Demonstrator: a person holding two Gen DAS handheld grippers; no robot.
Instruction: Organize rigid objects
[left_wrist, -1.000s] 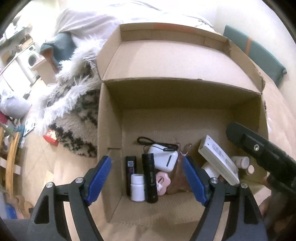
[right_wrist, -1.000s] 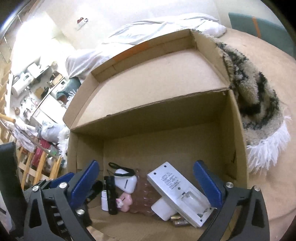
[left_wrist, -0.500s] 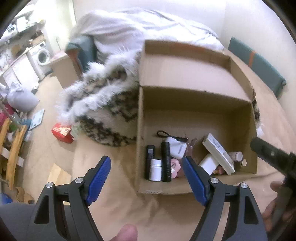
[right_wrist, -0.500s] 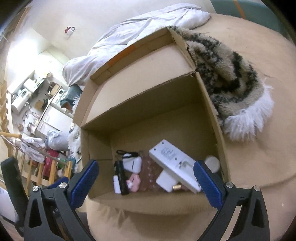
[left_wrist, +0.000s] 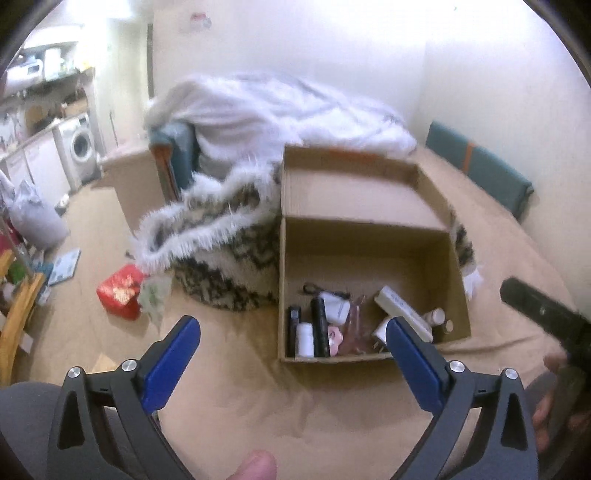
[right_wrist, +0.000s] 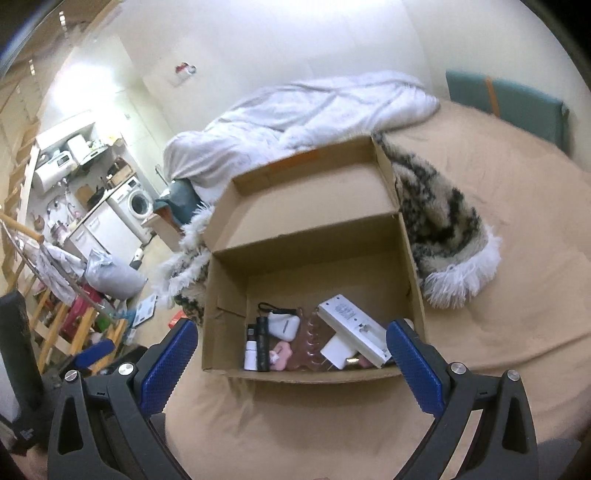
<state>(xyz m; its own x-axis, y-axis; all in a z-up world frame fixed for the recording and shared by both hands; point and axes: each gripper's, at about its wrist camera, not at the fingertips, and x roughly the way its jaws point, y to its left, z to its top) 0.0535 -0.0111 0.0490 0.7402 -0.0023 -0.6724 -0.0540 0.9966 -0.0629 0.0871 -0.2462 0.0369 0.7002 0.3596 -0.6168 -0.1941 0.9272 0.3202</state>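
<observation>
An open cardboard box (left_wrist: 369, 236) (right_wrist: 306, 236) sits on the tan bed cover. Inside lie a black flashlight (left_wrist: 320, 325) (right_wrist: 263, 341), a small white bottle (left_wrist: 305, 339) (right_wrist: 250, 355), a white pouch (left_wrist: 338, 309) (right_wrist: 283, 325), a pink clip (right_wrist: 281, 353), a white power strip (left_wrist: 402, 313) (right_wrist: 354, 334) and other small items. My left gripper (left_wrist: 291, 354) is open and empty, held back above the cover in front of the box. My right gripper (right_wrist: 291, 354) is open and empty, also in front of the box.
A furry patterned blanket (left_wrist: 207, 236) (right_wrist: 439, 221) lies beside the box, a white duvet (left_wrist: 280, 110) behind it. A red packet (left_wrist: 120, 291) lies on the cover at left. A teal cushion (left_wrist: 480, 170) lines the wall. The other gripper's body (left_wrist: 546, 314) shows at right.
Both grippers have pulled back and up away from the box, which now looks smaller and farther. Both stay open and empty. The items in the box have not moved.
</observation>
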